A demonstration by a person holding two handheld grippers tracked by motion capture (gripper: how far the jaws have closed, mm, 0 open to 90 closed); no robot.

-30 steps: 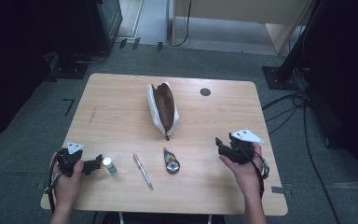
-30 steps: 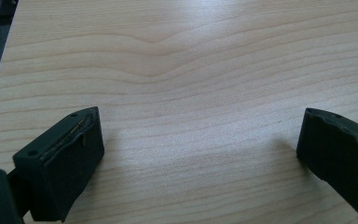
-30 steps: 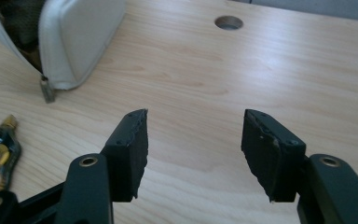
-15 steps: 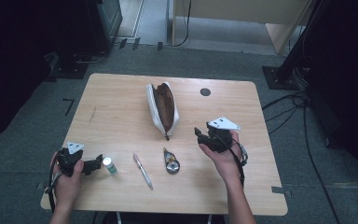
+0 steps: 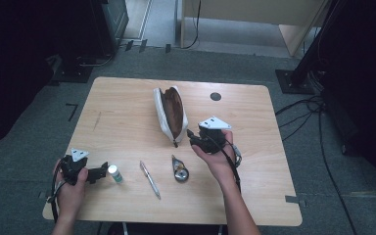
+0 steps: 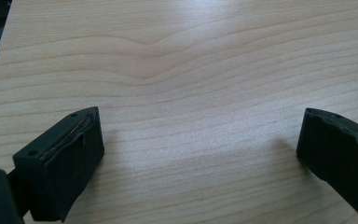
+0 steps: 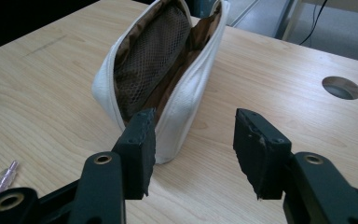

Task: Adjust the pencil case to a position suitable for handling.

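Pouch (image 5: 170,113): white, unzipped, laid mid-table with its open side up; the near end is seen just ahead of the right gripper (image 5: 192,138).
Pouch interior: brown lining and a mesh pocket are made out in the right gripper view (image 7: 154,56); from the high view just a dark brown opening is seen. Contents cannot be told.
Right gripper: jaws have just been closing and are held about half apart, nothing gripped; the pouch's near corner is seen in the gap, pads not pressed on it.
Left gripper (image 5: 103,170): held at the near left of the table, jaws spread wide over bare wood in its own view, nothing held.
Small bottle (image 5: 115,174): found just beside the left jaws.
Pen (image 5: 150,179): laid near the front edge; its tip is caught in the right gripper view (image 7: 2,181).
Round tool (image 5: 179,170): set between pen and right hand.
Table hole (image 5: 215,96): located beyond the pouch.
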